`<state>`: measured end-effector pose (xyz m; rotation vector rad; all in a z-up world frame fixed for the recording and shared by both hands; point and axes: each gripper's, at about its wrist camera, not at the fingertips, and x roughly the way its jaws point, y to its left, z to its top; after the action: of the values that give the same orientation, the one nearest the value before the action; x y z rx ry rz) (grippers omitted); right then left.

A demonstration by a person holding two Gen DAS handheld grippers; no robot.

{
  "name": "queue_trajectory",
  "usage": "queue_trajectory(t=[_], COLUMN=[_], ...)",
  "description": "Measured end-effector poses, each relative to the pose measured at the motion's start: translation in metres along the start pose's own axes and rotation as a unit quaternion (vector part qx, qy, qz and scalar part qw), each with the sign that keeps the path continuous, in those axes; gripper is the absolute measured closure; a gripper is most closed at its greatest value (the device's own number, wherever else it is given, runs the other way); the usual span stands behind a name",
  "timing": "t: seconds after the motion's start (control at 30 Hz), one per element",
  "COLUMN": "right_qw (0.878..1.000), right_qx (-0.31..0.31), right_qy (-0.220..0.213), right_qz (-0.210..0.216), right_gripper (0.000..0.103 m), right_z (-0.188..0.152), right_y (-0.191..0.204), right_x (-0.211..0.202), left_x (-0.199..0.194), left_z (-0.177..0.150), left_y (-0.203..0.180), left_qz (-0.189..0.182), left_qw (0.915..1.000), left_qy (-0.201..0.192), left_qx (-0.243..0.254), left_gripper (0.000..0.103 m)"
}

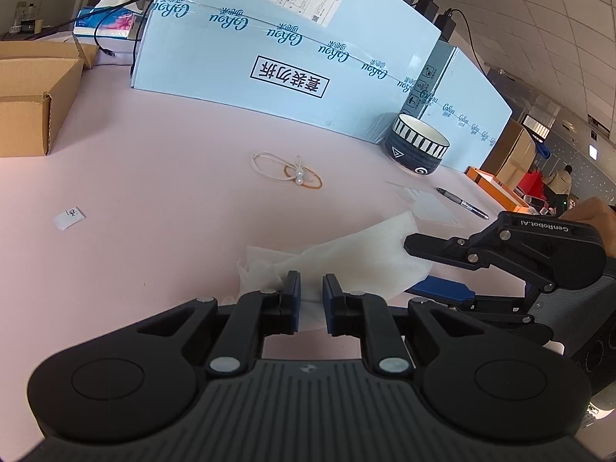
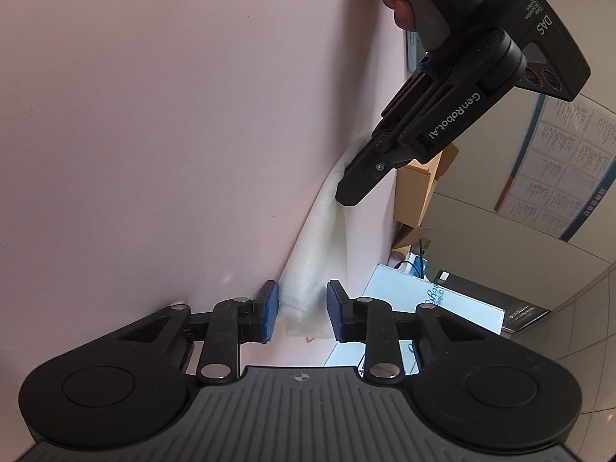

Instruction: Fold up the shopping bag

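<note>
Since the white foam-like shopping bag (image 1: 346, 254) looks light and limp on the table (image 1: 154, 192), both left claw (image 1: 311, 300) and right claw (image 2: 302, 313) pinch its opposite ends, best held near the edges.

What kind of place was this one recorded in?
Probably an office or lab workspace: a pink table crowded with shipping cartons, plugged-in chargers behind them, and a printed notice board on the wall.
</note>
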<state>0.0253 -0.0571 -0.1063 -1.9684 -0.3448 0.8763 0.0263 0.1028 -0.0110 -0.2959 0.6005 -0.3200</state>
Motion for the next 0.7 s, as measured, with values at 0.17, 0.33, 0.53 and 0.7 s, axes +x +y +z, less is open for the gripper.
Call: queue_trajectory(t=[0.17, 0.33, 0.53, 0.7], right_qw=[0.998, 0.988, 0.970, 0.956], right_qx=[0.053, 0.109, 0.151, 0.189], right_qy=[-0.022, -0.057, -0.103, -0.125], right_qz=[0.035, 0.094, 0.162, 0.189], right_gripper=[0.097, 0.097, 0.097, 0.097], right_z=[-0.007, -0.021, -0.041, -0.052], right_y=[-0.021, -0.054, -0.091, -0.111], right_x=[0.001, 0.000, 0.003, 0.002], left_x=[-0.006, -0.052, -0.058, -0.023], left_z=[-0.001, 0.001, 0.001, -0.012], left_y=[-0.007, -0.046, -0.105, -0.109], left_qz=[-0.009, 0.042, 0.093, 0.070], left_qw=[0.9997, 0.9800, 0.8928, 0.8308], left_qy=[-0.008, -0.077, -0.051, 0.009], left_qx=[0.021, 0.179, 0.438, 0.552], left_gripper=[0.078, 0.063, 0.050, 0.058])
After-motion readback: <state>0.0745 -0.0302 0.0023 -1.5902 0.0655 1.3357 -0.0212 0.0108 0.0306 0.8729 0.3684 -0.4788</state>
